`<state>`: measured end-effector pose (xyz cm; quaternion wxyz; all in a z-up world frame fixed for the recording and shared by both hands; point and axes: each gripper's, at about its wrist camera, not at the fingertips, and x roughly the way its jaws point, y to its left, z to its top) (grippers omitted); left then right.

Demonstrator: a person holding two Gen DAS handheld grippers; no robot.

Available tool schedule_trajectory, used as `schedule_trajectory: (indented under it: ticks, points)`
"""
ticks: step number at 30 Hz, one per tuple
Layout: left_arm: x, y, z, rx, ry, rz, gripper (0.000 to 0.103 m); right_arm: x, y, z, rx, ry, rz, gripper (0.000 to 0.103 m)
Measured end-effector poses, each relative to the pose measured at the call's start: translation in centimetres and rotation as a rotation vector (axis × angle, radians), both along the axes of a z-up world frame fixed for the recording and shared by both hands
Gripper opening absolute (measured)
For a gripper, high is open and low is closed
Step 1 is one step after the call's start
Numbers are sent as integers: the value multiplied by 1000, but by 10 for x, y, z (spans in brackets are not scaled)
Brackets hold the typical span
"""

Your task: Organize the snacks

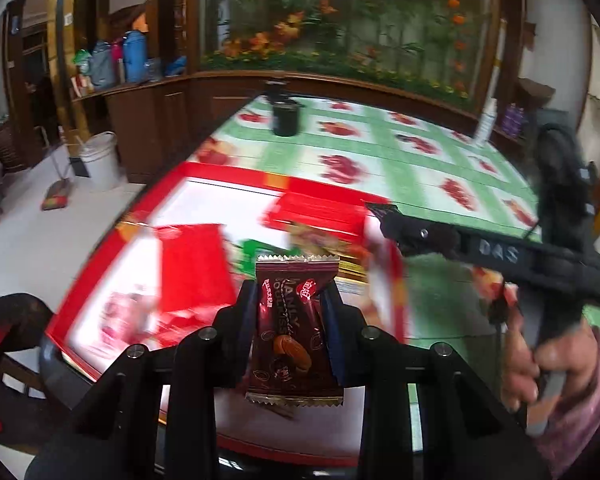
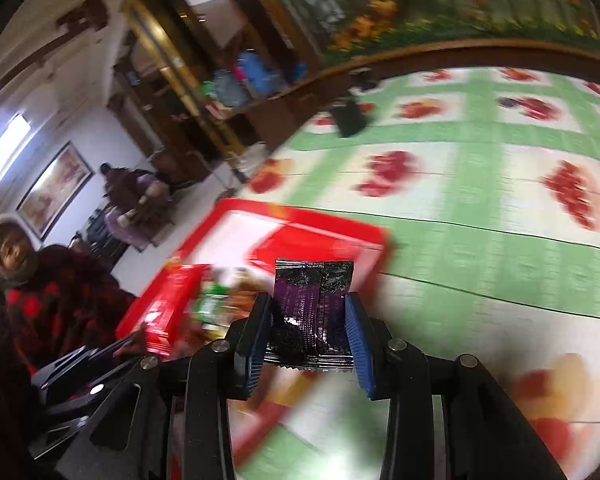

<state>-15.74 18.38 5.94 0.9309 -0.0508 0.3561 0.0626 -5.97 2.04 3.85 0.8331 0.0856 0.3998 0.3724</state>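
Brown snack packet (image 1: 290, 328): light, crinkly, slippery; left gripper (image 1: 290, 320) clamps mid-body. Purple sachet (image 2: 312, 312): soft, right gripper (image 2: 310, 332) clamps its sides

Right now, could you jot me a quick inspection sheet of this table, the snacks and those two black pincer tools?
Surface: table under green cloth with red flower squares.
Job's things: red tray holding blurred red and green packets; brown biscuit packet; purple packet.
Clutter: black cup, white bottle.
Grippers: left gripper shut on brown biscuit packet; right gripper shut on purple packet.
Cables: nothing seen.
Surroundings: flower mural, wooden cabinets, white bucket, seated person.
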Motion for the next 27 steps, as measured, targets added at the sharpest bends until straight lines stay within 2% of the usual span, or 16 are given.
schedule_trajectory:
  ticks: [4,5,7,8,9,10,14,16,18,19,20,21,22,23,26,27]
  points:
    - [22,15,-3,61,26,24,30,-6,37,5,15,-22,18,41]
    - [29,20,-3,56,36,25,31,-6,45,6,21,-20,17,42]
    - [31,25,-2,29,40,15,42,-7,49,9,34,-32,-6,47]
    - [32,27,-2,20,40,34,56,-9,46,11,48,-39,-15,54]
    - [29,27,0,14,28,46,66,-9,43,12,58,-43,-16,58]
    - [23,25,3,12,0,54,68,-11,38,13,70,-51,-17,62]
    - [-9,12,21,62,-157,104,72,-28,2,24,73,-144,-82,62]
    - [-31,1,36,89,-226,136,85,-43,-15,30,74,-215,-104,62]
    - [-52,-10,50,113,-292,146,86,-67,-35,42,81,-320,-139,69]
    - [-63,-17,56,140,-334,151,86,-81,-45,48,95,-371,-157,79]
    - [-74,-23,60,173,-377,156,92,-99,-58,54,115,-442,-181,88]
    - [-84,-30,61,205,-421,168,103,-109,-64,57,124,-478,-191,91]
    - [-89,-32,61,214,-439,186,103,-122,-70,60,130,-523,-208,95]
    - [-90,-32,58,204,-408,209,103,-132,-73,62,129,-545,-213,95]
    - [-77,-20,46,109,-253,203,103,-139,-73,62,128,-481,-174,95]
    - [-76,-17,43,105,-226,212,103,-140,-72,61,126,-464,-169,95]
